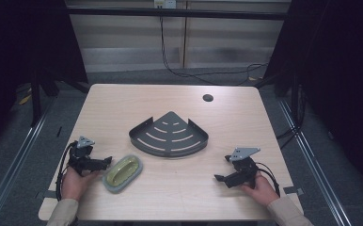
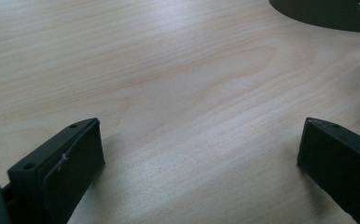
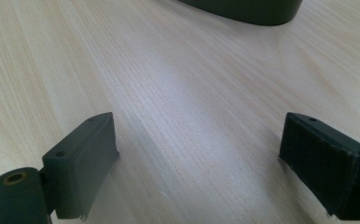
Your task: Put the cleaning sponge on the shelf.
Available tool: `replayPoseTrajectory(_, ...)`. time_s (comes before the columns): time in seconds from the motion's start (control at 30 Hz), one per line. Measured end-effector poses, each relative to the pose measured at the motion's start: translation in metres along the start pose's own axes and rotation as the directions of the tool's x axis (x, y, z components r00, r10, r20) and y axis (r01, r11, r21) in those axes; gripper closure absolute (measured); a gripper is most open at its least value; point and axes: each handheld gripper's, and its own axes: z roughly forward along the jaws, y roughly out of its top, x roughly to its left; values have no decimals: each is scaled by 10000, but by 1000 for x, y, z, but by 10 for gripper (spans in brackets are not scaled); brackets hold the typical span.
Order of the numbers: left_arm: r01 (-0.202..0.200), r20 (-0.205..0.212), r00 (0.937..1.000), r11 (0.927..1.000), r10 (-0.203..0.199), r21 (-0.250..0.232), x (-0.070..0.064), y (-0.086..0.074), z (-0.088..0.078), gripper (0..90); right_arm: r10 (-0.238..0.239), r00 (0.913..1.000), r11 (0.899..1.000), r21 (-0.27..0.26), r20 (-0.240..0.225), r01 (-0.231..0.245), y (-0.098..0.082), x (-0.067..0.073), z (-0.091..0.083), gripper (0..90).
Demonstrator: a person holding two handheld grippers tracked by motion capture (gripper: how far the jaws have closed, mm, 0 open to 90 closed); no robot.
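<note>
Soap dish lay on the table just beside the left gripper, whose jaws stood wide and empty, likely lined up to grab it. Right gripper waited open too, near the corner rack.

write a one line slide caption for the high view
Two hand-held open grippers, left and right, rest beside a soap dish and corner rack.

high view looks down, gripper views skim table, sharing rack
</note>
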Motion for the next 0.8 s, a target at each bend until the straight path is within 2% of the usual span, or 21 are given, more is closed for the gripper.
replayPoseTrajectory(0.13, -24, 59, 10000, 9999, 23, 130, 0, 1, 0, 0, 6, 10000, 10000, 3, 0, -6, 0, 0, 0, 104)
replayPoseTrajectory(0.2, -81, 7, 10000, 9994, 81, 338, 1, 3, -1, 2, 15, 10000, 10000, 4, -2, -15, 0, 0, 0, 104)
replayPoseTrajectory(0.27, -31, 18, 10000, 9973, 30, 739, 1, 7, -3, 19, -2, 10000, 10000, -2, -3, 2, 0, 0, 0, 104)
replayPoseTrajectory(0.3, -31, 18, 10000, 9973, 30, 739, 1, 7, -3, 43, -2, 10000, 10000, 1, -3, 2, 0, 0, 0, 104)
replayPoseTrajectory(0.37, 326, 357, 9987, 9945, -363, 996, 4, 12, -8, 87, 5, 10000, 10000, 0, -4, -5, 0, 0, 0, 104)
replayPoseTrajectory(0.4, 544, 538, 9967, 9927, -605, 1080, 5, 13, -11, 140, -3, 10000, 10000, 0, -1, 3, 0, 0, 0, 104)
replayPoseTrajectory(0.43, 800, 739, 9932, 9884, -900, 1291, 7, 15, -13, 186, 3, 10000, 10000, 3, -3, -3, 0, 0, 0, 104)
replayPoseTrajectory(0.47, 923, 806, 9911, 9832, -1059, 1574, 8, 18, -14, 187, 1, 10000, 10000, 1, -3, -1, 0, 0, 0, 104)
replayPoseTrajectory(0.53, 861, 700, 9925, 9793, -1003, 1831, 9, 22, -18, 182, 1, 10000, 10000, -2, -3, -1, 0, 0, 0, 104)
replayPoseTrajectory(0.6, 635, 912, 9923, 9763, -839, 2069, 8, 29, -21, 188, 4, 10000, 10000, -1, -2, -4, 0, 0, 0, 104)
replayPoseTrajectory(0.63, 462, 1094, 9913, 9713, -735, 2335, 7, 33, -24, 201, -1, 10000, 10000, -1, -2, 1, 0, 0, 0, 104)
replayPoseTrajectory(0.7, 355, 1132, 9914, 9688, -650, 2453, 6, 36, -26, 210, 4, 10000, 10000, -1, -4, -4, 0, 0, 0, 104)
replayPoseTrajectory(0.73, 31, 1210, 9919, 9582, -393, 2861, 3, 45, -30, 210, 18, 10000, 10000, 3, -3, -18, 0, 0, 0, 104)
replayPoseTrajectory(0.77, 31, 1210, 9919, 9582, -393, 2861, 3, 45, -30, 210, 0, 10000, 10000, -2, -2, 0, 0, 0, 0, 104)
replayPoseTrajectory(0.8, -78, 1458, 9885, 9487, -404, 3159, 1, 51, -33, 218, 3, 10000, 10000, -1, -3, -3, 0, 0, 0, 104)
